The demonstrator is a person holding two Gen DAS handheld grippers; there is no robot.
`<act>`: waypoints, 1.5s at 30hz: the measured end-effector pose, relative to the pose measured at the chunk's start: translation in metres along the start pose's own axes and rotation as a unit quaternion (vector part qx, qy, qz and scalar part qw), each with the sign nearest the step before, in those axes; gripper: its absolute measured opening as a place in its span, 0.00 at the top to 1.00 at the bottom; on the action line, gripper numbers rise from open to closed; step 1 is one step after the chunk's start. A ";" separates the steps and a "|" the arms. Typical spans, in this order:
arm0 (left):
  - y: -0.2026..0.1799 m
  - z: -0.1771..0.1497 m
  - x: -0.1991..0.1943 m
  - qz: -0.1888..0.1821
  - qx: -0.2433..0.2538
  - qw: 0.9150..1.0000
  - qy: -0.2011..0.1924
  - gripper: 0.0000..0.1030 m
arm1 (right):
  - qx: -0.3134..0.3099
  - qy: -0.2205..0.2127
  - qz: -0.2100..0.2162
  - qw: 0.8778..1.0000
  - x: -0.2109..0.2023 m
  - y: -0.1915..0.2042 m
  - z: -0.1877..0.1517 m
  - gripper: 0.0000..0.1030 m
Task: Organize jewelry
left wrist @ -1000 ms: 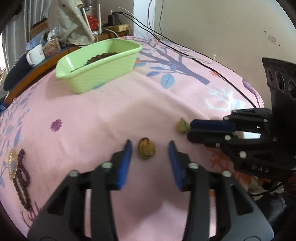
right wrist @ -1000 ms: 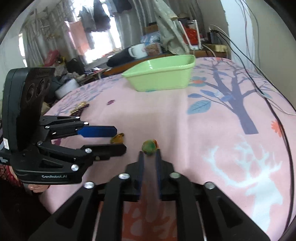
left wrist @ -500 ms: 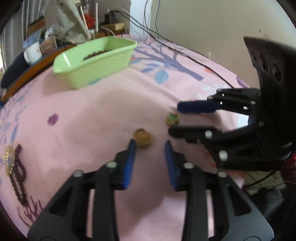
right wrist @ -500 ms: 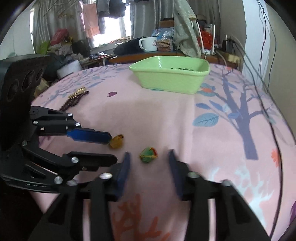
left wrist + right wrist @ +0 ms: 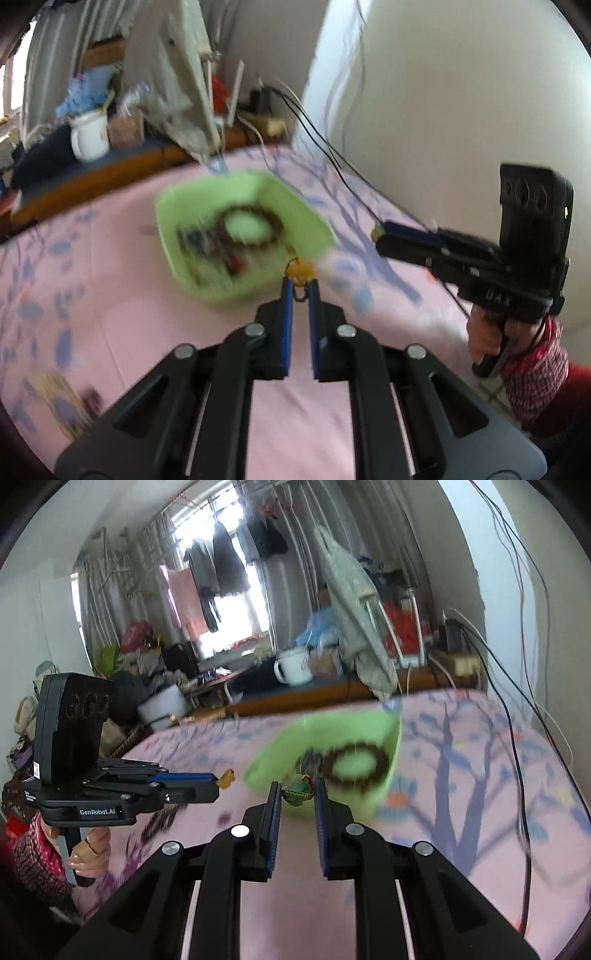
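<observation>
My left gripper (image 5: 299, 286) is shut on a yellow-brown pendant (image 5: 300, 272) and holds it in the air just before the near rim of the green tray (image 5: 192, 269). The tray holds a brown bead bracelet (image 5: 251, 227) and other dark jewelry. My right gripper (image 5: 298, 794) is shut on a green pendant with a cord (image 5: 298, 794), held above the pink cloth just before the tray (image 5: 391, 775). The left gripper with its pendant (image 5: 226, 778) shows in the right wrist view, and the right gripper (image 5: 380, 236) in the left wrist view.
The pink patterned cloth (image 5: 129, 325) covers the table. Bead strings (image 5: 70, 402) lie blurred at its near left. Behind the table stand a wooden bench with a white mug (image 5: 88, 136) and clutter. Cables (image 5: 332, 155) run down the right wall onto the table.
Both grippers closed on their pendants, lifted them off the cloth and moved forward to the green tray. The view is blurred by this motion.
</observation>
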State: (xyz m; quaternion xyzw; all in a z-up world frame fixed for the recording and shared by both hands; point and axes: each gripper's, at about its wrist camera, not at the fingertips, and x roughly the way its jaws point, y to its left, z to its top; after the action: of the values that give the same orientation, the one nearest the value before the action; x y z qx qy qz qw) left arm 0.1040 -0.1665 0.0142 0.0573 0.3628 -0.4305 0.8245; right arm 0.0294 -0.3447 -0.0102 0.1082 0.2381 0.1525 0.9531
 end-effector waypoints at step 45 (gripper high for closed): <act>0.140 -0.163 -0.086 0.185 -0.191 0.964 0.025 0.62 | -0.045 0.189 0.093 0.977 0.168 0.164 -0.052 1.00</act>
State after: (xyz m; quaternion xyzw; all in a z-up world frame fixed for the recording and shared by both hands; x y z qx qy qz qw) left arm 0.0886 0.0440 -0.0796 -0.0247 0.4420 -0.1919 0.8759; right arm 0.1060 -0.1273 -0.0799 0.0564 0.3954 0.2684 0.8766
